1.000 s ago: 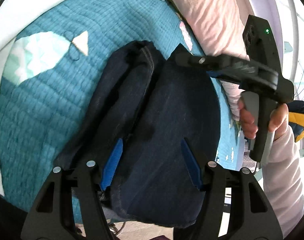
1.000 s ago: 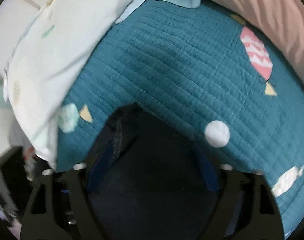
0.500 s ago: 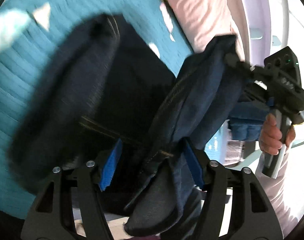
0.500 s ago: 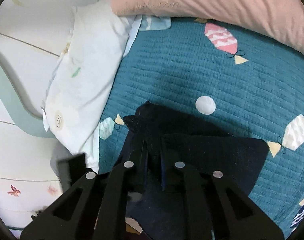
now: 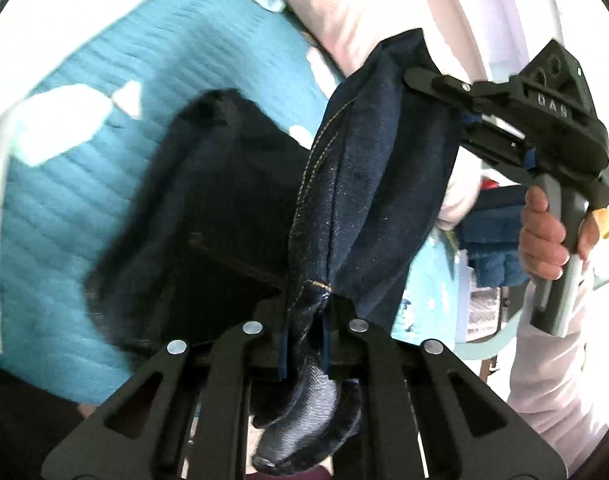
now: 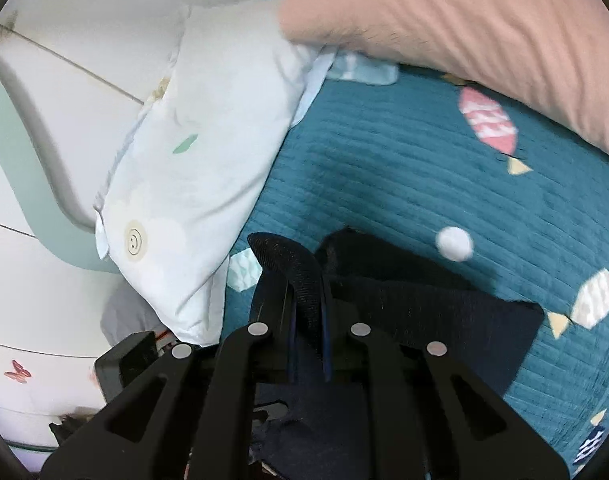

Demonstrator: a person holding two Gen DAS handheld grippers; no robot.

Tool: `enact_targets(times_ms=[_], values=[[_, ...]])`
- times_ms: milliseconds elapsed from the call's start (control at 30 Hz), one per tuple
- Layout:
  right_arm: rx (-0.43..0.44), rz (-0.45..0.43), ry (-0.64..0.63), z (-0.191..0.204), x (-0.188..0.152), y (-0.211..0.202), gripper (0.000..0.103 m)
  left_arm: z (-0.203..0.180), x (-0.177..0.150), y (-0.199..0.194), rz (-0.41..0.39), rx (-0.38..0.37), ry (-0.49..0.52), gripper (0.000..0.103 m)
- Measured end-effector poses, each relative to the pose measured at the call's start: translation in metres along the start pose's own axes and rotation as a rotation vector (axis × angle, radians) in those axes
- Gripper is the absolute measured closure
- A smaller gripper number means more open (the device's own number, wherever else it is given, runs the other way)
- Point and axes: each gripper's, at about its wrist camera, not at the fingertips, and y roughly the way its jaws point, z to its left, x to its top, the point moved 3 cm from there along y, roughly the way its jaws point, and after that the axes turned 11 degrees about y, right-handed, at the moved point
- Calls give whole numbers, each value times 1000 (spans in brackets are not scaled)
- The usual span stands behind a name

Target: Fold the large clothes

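Together, our left gripper [image 5: 304, 344] and right gripper [image 6: 308, 344] clamp the jeans [image 5: 368, 184]: heavy, limp denim, best pinched at seamed edges.

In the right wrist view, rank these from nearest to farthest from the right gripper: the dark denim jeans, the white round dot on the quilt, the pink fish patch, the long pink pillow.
1. Dark denim jeans: clamped in the right gripper.
2. White round dot: on the teal quilt, just beyond the jeans, to the right.
3. Pink fish patch: farther up, right.
4. Long pink pillow: along the top edge.
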Motion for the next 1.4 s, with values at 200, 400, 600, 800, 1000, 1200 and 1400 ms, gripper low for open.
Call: enact_targets(times_ms=[200, 400, 600, 800, 1000, 1200, 1400], values=[[-129, 94, 7, 13, 9, 104, 90, 57, -9, 27, 88, 87, -109, 93], [-114, 61, 104, -4, 8, 118, 76, 66, -9, 34, 119, 105, -115, 89], [-140, -149, 1, 3, -13, 26, 38, 52, 10, -16, 78, 357, 6, 81], [-221, -268, 31, -33, -80, -39, 38, 4, 15, -54, 1, 421, 116, 81], [-227, -227, 171, -76, -150, -19, 91, -39, -1, -18, 83, 269, 186, 77], [-253, -39, 294, -99, -197, 41, 103, -4, -28, 37, 235, 422, 171, 103], [-253, -1, 388, -138, -195, 82, 103, 49, -29, 45, 243, 297, 3, 100]])
